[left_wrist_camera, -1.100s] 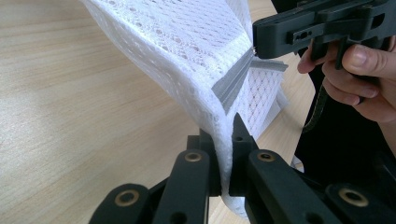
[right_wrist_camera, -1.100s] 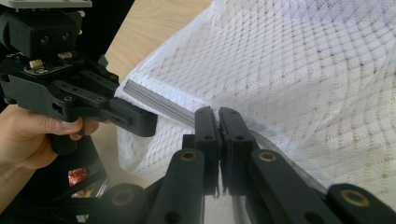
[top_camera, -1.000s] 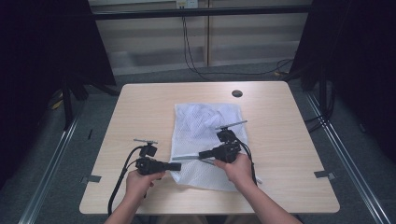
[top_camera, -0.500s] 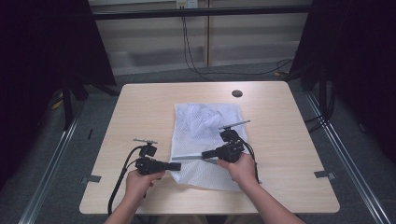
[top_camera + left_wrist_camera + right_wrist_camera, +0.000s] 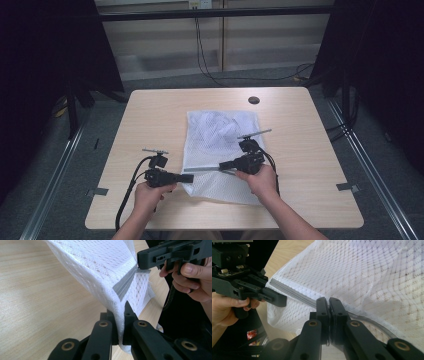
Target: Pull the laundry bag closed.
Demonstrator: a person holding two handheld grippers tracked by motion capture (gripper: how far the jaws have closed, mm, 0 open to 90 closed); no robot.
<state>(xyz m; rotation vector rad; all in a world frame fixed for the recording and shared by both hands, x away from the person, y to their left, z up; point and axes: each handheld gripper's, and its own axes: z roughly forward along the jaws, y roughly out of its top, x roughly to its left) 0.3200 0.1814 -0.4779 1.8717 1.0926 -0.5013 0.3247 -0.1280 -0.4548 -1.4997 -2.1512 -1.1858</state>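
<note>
Right gripper (image 5: 223, 165) shifted slightly along zipper (image 5: 124, 286); both clamp mesh bag (image 5: 220, 131), left gripper (image 5: 189, 178) pinching its corner; step: unzipping; next: steady pull away from left gripper.

Light wood-grain table (image 5: 155, 115), rounded corners, pale laminate top. Small dark round disc or grommet (image 5: 253, 100) set in the top near the far edge, right of centre.

Grey carpeted floor (image 5: 165, 80) all around. Metal rails run along the floor on both sides: left rail (image 5: 55, 175), right rail (image 5: 372, 170). Grey tape strips or brackets at the near corners: one left (image 5: 97, 191), one right (image 5: 346, 186).

Beyond the table, a pale panelled wall (image 5: 160, 47) with a dark horizontal bar (image 5: 215, 13) across it. Black cables (image 5: 202, 55) hang down from a wall outlet (image 5: 199, 4) and trail across the floor to the right. Black curtains flank both sides: left (image 5: 45, 55), right (image 5: 385, 60).
</note>
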